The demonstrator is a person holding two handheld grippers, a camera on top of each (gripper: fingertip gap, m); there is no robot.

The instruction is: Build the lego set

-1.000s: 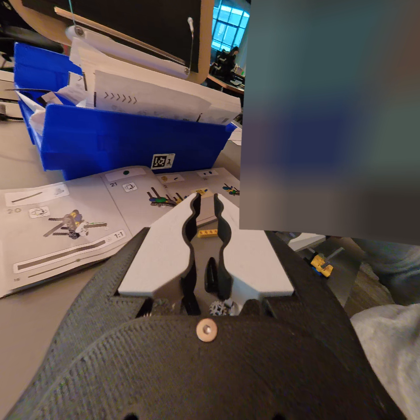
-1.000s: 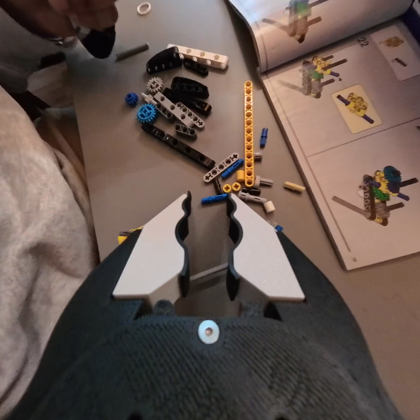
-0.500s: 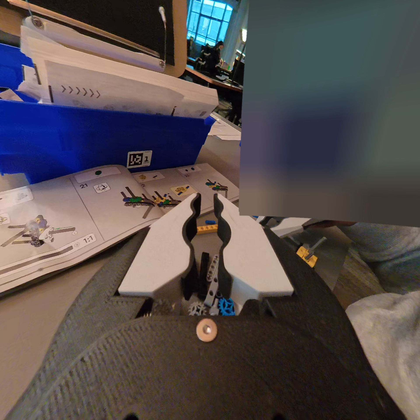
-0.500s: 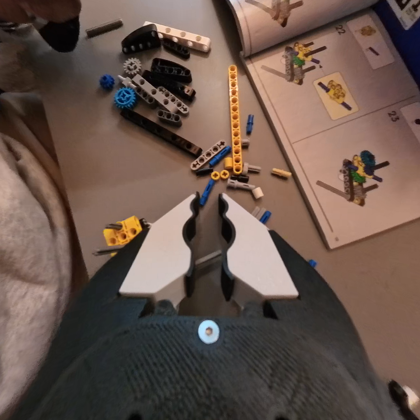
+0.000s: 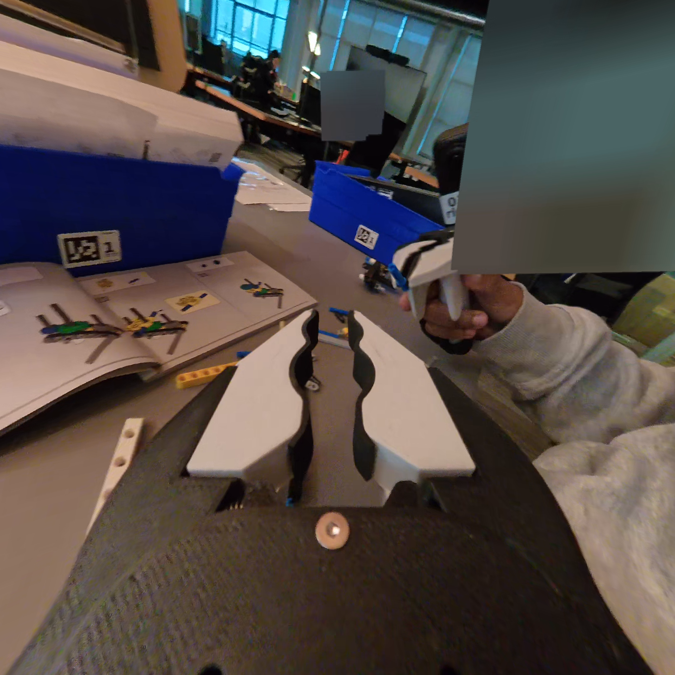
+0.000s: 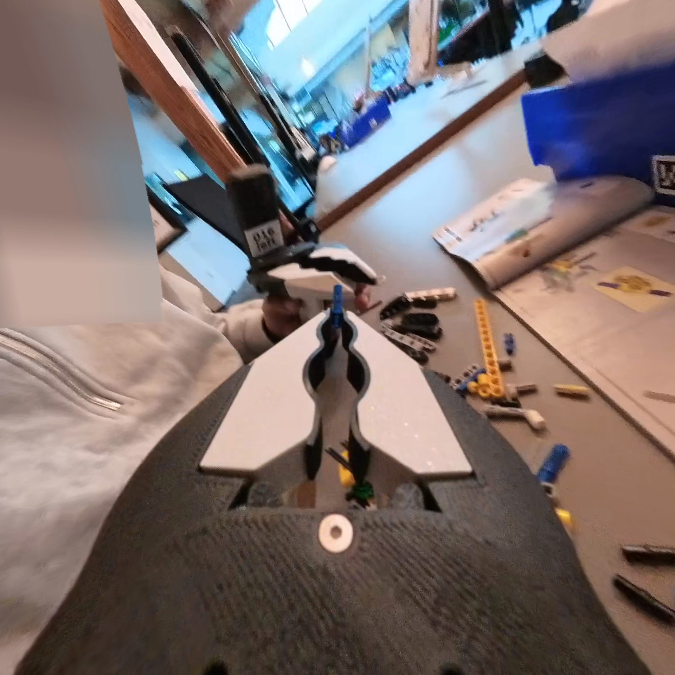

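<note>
My right gripper [image 6: 336, 322] is shut on a small blue pin [image 6: 336, 300], which sticks out past its tips, raised above the grey table [image 6: 420, 255]. It also shows in the left wrist view [image 5: 399, 263] at the right, held by a hand, with the blue pin [image 5: 397, 276] at its tip. My left gripper [image 5: 333, 316] is open with a narrow gap and empty, low over the table. It shows in the right wrist view [image 6: 347, 272] just beyond the pin. Loose parts lie nearby: a long yellow beam [image 6: 487, 350], black beams [image 6: 412, 321], a white beam [image 5: 120, 456].
An open instruction booklet [image 5: 146, 314] lies left of the left gripper and shows in the right wrist view [image 6: 548, 292] at the right. Blue bins [image 5: 128, 204] [image 5: 365, 215] stand behind it. A small built assembly [image 5: 376, 279] sits near the far bin. A grey sleeve [image 5: 548, 358] is at the right. Left tips to right tips: about 5 centimetres.
My right gripper has shut on the blue pin, lifted it off the table and tilted up to face the left gripper. My left gripper has swung to the right.
</note>
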